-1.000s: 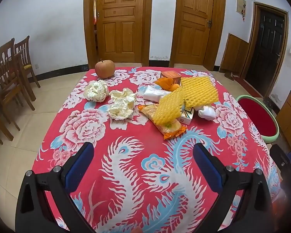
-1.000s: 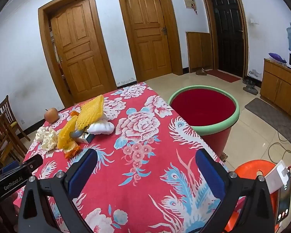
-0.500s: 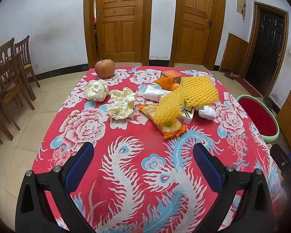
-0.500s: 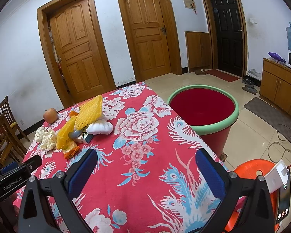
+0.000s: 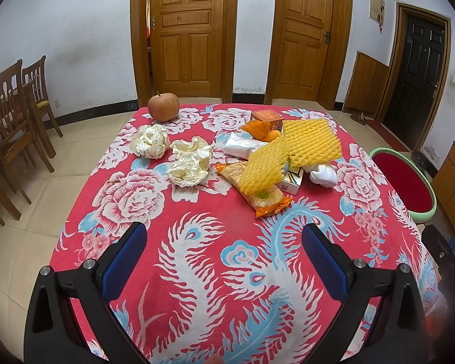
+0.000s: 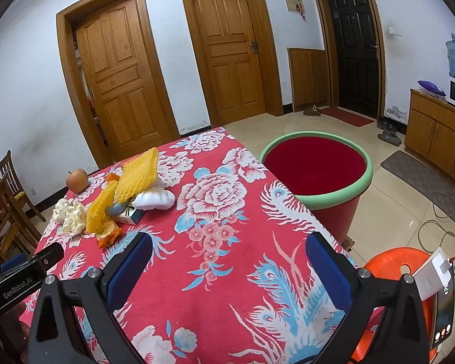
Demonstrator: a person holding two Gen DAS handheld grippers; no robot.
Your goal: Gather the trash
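almost nothing moved: left gripper (image 5: 224, 251) and right gripper (image 6: 227, 261) hover spread wide, empty, over tablecloth (image 5: 215, 273); trash pile, yellow foam net (image 5: 291, 151) and crumpled paper (image 5: 191, 163), untouched mid-table; red bin (image 6: 315, 170) beside table; collecting not yet begun

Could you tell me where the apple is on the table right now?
In the left wrist view, the apple sits at the table's far left corner, apart from the crumpled paper ball just in front of it.
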